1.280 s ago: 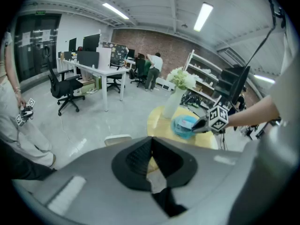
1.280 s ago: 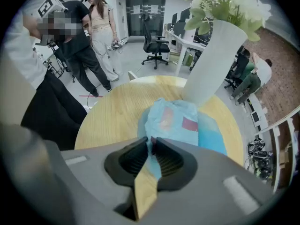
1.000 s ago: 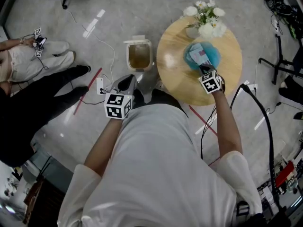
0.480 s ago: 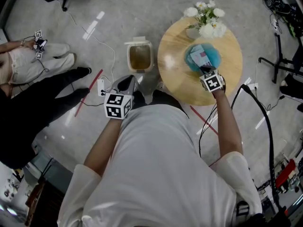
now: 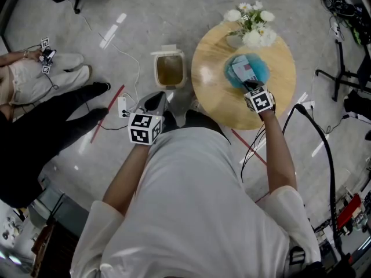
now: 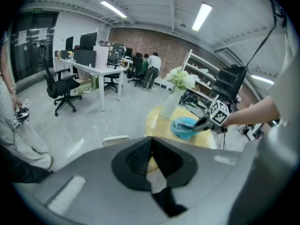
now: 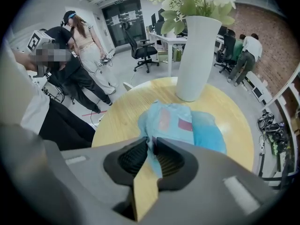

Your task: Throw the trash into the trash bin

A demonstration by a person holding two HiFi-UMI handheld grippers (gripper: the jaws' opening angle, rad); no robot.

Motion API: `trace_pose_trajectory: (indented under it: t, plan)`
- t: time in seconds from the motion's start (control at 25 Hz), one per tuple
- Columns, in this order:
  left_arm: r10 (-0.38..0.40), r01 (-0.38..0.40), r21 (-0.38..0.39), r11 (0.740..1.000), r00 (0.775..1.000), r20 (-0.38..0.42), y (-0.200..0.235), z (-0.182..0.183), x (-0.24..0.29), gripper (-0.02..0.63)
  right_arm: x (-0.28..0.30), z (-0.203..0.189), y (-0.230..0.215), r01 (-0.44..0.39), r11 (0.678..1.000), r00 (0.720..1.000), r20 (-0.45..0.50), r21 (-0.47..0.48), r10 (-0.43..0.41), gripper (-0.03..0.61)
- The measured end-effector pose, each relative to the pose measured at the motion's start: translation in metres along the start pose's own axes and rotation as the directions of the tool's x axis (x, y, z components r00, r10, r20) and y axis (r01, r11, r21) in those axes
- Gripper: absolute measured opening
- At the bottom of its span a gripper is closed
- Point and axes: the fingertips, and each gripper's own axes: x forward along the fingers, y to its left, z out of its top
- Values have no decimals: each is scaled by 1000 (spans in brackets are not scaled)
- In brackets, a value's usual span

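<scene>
The trash is a crumpled blue plastic packet point(image 5: 246, 69) with a white and red label, lying on the round wooden table point(image 5: 214, 94). My right gripper point(image 5: 251, 86) points steeply down at the packet's near edge. In the right gripper view the packet point(image 7: 187, 125) has a thin blue edge between the jaws of my right gripper point(image 7: 152, 142), which have just been opening and stand slightly open. The white trash bin point(image 5: 170, 68) stands open on the floor left of the table. My left gripper point(image 5: 157, 98) hangs over the floor near the bin, its tips point(image 6: 151, 139) together and empty.
A white vase of white flowers point(image 5: 250, 22) stands at the table's far edge, just behind the packet. A power strip with cables point(image 5: 123, 106) lies on the floor by the bin. A person point(image 5: 35, 68) sits at the left. A thick black cable point(image 5: 324, 149) runs at the right.
The right gripper's marker cube has turned slightly over the blue packet. The left gripper, bin and packet have stayed where they were.
</scene>
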Motion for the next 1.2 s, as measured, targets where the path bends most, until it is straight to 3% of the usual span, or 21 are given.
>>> trace_pose_trajectory:
  t: [0.2,0.32,0.52,1.2]
  plan:
    - [-3,3,-2,1000,1000,-5,0,0,4,3,-1,0,4,-22,1000,1000,-3,-13,22,67]
    - [-9,9,1,1000,1000,-4,-2,3,6,3,-5,4,5,-27,999,1000,7,-20,27,30]
    - [-18,18,6,1000,1000,-3,-5,7,6,3,-16,12,3,-14,1000,999,34,-12,14,25]
    - [-17,17,2,1000,1000,-11,-1,-1,3,3,-13,5,10,-52,999,999,2,3,52,65]
